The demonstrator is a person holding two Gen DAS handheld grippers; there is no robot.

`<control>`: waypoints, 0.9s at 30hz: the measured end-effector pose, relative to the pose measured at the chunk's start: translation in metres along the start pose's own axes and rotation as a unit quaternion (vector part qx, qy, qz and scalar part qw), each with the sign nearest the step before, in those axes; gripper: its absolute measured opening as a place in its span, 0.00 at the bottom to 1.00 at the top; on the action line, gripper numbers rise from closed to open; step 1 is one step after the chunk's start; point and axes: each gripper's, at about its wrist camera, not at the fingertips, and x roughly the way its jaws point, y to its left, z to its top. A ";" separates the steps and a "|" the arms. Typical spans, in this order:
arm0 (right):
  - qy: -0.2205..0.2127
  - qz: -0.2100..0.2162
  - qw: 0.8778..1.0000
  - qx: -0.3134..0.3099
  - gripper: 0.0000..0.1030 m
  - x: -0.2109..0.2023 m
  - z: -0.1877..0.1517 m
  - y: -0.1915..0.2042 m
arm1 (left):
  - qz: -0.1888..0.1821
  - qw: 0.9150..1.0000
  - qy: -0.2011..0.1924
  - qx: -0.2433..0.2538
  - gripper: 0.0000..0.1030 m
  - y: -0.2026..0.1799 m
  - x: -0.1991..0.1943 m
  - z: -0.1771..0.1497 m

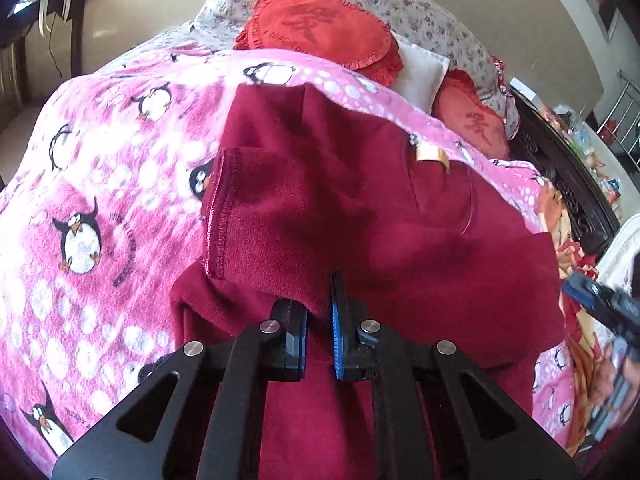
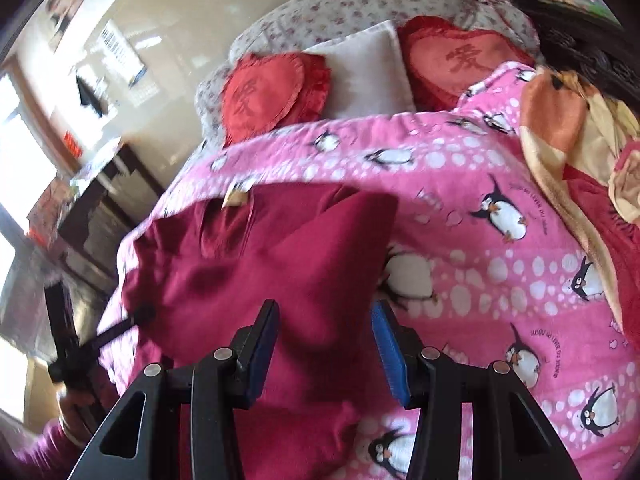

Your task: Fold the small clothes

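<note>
Maroon garment point(image 1: 360, 216) lies on the penguin blanket point(image 1: 100, 184). Left gripper point(image 1: 319, 312) is clamped on a folded hem corner; right gripper point(image 2: 325, 340) hovers apart, holding nothing. Fabric looks soft, light and floppy; stitched hems are likely the best hold.

Bright daylight, fisheye warp, motion blur

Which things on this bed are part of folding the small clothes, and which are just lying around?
Part of the job:
dark red garment
left gripper, shut on its cloth
right gripper, open above it

Just lying about:
penguin blanket
heart cushions
white pillow
orange blanket
</note>
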 end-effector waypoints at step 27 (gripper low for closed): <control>0.053 -0.133 0.978 -0.153 0.15 0.032 -0.029 0.031 | 0.045 0.999 -0.007 0.021 0.53 0.014 -0.016 -0.002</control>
